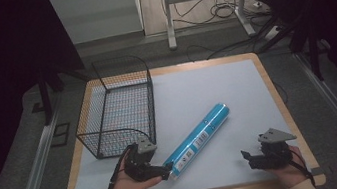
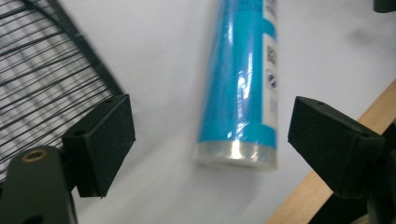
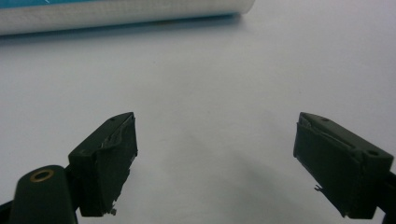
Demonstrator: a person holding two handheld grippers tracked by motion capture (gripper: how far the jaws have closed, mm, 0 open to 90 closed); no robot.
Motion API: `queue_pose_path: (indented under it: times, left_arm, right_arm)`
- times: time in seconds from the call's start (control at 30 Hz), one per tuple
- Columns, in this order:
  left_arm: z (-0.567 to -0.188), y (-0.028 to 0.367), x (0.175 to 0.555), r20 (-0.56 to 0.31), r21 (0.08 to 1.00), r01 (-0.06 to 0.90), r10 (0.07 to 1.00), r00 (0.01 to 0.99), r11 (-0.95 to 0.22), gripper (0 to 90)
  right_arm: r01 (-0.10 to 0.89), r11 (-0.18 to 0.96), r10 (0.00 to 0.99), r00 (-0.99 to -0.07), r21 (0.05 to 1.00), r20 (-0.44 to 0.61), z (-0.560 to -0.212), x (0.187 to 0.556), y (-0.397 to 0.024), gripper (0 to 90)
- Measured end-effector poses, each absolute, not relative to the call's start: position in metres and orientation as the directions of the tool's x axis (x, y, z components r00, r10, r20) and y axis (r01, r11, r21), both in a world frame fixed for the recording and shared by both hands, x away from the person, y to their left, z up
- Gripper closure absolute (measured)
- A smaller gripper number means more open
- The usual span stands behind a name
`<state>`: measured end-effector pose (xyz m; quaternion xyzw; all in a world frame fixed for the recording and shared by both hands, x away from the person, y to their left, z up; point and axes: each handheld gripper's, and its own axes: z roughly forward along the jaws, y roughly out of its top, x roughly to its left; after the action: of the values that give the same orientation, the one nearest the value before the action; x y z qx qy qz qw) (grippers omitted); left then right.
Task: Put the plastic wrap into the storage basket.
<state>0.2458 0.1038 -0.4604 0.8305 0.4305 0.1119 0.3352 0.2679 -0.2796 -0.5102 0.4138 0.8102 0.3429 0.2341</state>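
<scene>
A long blue tube with a white label lies slantwise on the grey mat, its clear-capped near end pointing at my left gripper. In the left gripper view the jaws of that gripper stand wide open on either side of the tube's near end, with a gap on both sides. My right gripper rests near the table's front right, open, with bare mat between its jaws. The tube's side runs along the top of the right gripper view.
A black wire basket stands at the back left of the table, close to the left gripper, and its mesh shows in the left gripper view. The wooden table edge lies just beside the left gripper's right jaw. Open mat spreads between tube and right gripper.
</scene>
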Motion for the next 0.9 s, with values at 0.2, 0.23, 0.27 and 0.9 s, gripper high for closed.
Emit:
queue_pose_path:
  times: [0.2,0.23,0.27,0.9]
  left_arm:
    - [-0.459,0.081,0.256,-0.087,0.624,0.638,0.772,0.629,-0.450,14.6]
    - [-0.458,0.077,0.258,-0.087,0.625,0.638,0.772,0.630,-0.450,14.6]
    - [-0.458,0.077,0.258,-0.087,0.625,0.638,0.772,0.630,-0.450,14.6]
    - [-0.450,0.037,0.292,-0.073,0.583,0.639,0.751,0.657,-0.502,14.6]
  right_arm:
    - [0.504,0.423,0.827,-0.555,0.753,-0.092,-0.510,0.269,-0.279,14.0]
    - [0.505,0.423,0.826,-0.556,0.753,-0.091,-0.510,0.269,-0.279,14.0]
    - [0.505,0.422,0.826,-0.557,0.753,-0.089,-0.510,0.268,-0.279,14.0]
    - [0.493,0.431,0.817,-0.568,0.755,-0.096,-0.510,0.268,-0.276,14.0]
